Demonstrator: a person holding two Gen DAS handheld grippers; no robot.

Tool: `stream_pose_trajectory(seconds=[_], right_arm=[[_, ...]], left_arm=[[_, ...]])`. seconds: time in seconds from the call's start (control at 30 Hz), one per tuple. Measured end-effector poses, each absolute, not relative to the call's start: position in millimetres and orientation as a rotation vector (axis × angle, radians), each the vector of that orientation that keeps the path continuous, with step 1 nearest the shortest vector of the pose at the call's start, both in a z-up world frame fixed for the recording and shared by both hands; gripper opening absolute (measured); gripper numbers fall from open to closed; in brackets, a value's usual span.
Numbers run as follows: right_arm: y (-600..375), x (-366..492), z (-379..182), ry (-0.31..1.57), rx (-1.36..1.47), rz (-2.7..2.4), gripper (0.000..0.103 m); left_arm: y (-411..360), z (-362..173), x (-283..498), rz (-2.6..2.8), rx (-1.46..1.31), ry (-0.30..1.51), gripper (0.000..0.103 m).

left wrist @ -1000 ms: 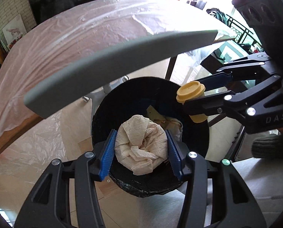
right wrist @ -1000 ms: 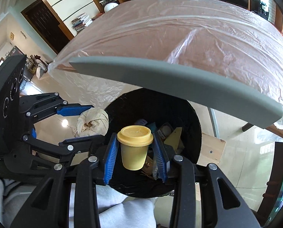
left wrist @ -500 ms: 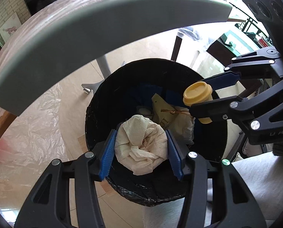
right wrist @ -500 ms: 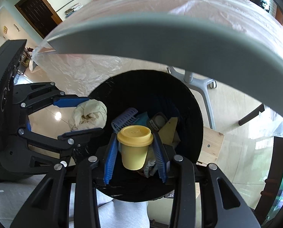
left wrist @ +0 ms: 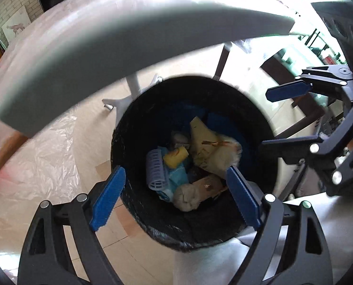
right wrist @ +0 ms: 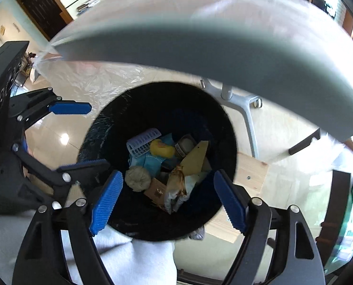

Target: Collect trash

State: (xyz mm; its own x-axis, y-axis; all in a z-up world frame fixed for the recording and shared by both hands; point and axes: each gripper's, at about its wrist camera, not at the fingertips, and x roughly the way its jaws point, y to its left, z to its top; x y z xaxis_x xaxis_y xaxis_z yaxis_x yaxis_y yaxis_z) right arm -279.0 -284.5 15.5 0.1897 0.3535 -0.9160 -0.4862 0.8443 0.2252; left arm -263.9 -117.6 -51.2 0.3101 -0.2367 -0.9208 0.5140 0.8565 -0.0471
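A black-lined trash bin (left wrist: 129, 128) stands on the floor below both grippers; it also shows in the right wrist view (right wrist: 100, 123). Inside lie a yellow cup (left wrist: 175, 158) (right wrist: 162, 149), a crumpled paper wad (left wrist: 190, 193) (right wrist: 138, 178), a lilac hair roller (left wrist: 155, 168) (right wrist: 143, 141) and other scraps. My left gripper (left wrist: 176, 197) is open and empty above the bin's near rim. My right gripper (right wrist: 168, 200) is open and empty too; it shows at the right in the left wrist view (left wrist: 278, 116).
A grey table edge (left wrist: 105, 59) covered with clear plastic sheeting arches above the bin. A white table foot (left wrist: 119, 99) stands behind the bin. Plastic sheet (left wrist: 41, 161) lies on the floor at left. A wooden board (right wrist: 250, 173) lies right of the bin.
Both grippers opened over the bin. The paper wad dropped from the left gripper and the yellow cup from the right; both now lie inside the bin.
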Motion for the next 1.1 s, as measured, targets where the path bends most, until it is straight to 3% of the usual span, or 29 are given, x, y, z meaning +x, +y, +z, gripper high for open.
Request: stream_pose_trajectory(seconds=[0.1, 0.17, 0.2, 0.33, 0.7, 1.1], right_arm=[[-296, -287, 66, 1.147, -0.107, 0.687, 0.079], [-310, -280, 95, 1.061, -0.060, 0.705, 0.094], [-317, -274, 109, 1.016, -0.033, 0.692, 0.097], [-354, -214, 135, 0.898, 0.072, 0.497, 0.099], [-433, -50, 66, 0.973, 0.032, 0.116, 0.099], [-467, -8, 56, 0.982, 0.027, -0.007, 0.099]], left_arm=[[-109, -2, -272, -0.573, 0.217, 1.045, 0.088], [-102, 36, -268, -0.576, 0.193, 0.941, 0.092], [-97, 50, -262, -0.544, 0.189, 0.895, 0.100], [-67, 80, -205, -0.362, 0.118, 0.783, 0.101], [-9, 41, -58, -0.085, 0.042, 0.844, 0.101], [18, 7, -5, 0.011, -0.018, 0.949, 0.101]])
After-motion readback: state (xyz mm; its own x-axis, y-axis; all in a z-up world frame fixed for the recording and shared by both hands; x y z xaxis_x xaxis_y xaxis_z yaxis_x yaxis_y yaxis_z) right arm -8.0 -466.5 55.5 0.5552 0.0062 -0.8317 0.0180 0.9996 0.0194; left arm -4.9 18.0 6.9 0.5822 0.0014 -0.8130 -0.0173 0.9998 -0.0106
